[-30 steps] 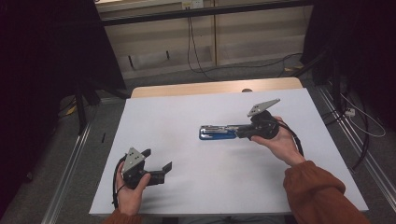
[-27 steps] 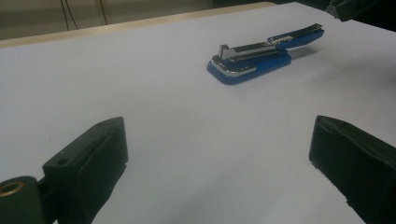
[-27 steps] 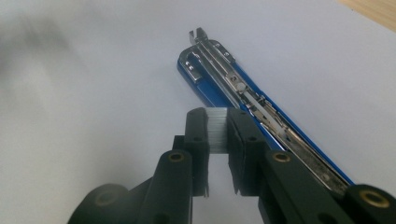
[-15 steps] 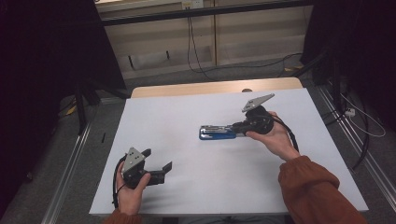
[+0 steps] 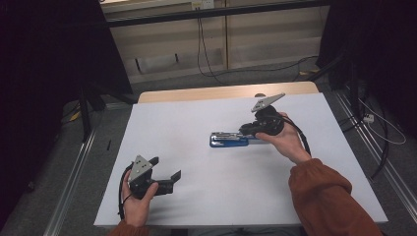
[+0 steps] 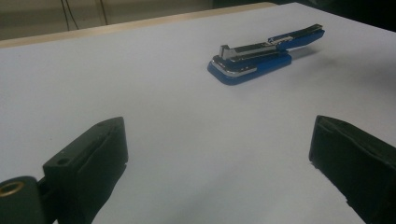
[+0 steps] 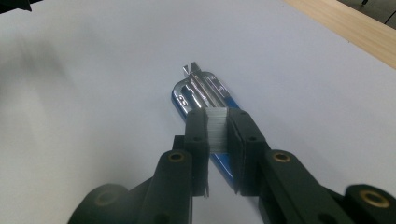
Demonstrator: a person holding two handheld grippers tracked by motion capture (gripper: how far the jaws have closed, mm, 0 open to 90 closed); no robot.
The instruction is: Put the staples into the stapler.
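Observation:
A blue stapler [image 5: 227, 139] lies on the white table [image 5: 206, 201] with its top swung back and its metal magazine [image 7: 198, 88] bare. My right gripper [image 5: 244, 132] hovers just over the stapler's rear end, pointing left. It is shut on a short silver strip of staples [image 7: 216, 133], pinched upright between its pads above the blue base [image 7: 223, 165]. My left gripper [image 5: 166, 167] rests at the near left of the table, jaws wide open with nothing between them. In the left gripper view the stapler [image 6: 254, 60] lies well ahead of the left gripper [image 6: 219, 135].
A bare wooden strip [image 5: 196, 93] runs along the table's far edge. Cables [image 5: 206, 54] trail over the floor behind. Dark stands flank both sides of the table.
My right hand has drifted a little toward the table's far side and lifted slightly, still gripping the staples. The stapler and my left gripper have stayed put.

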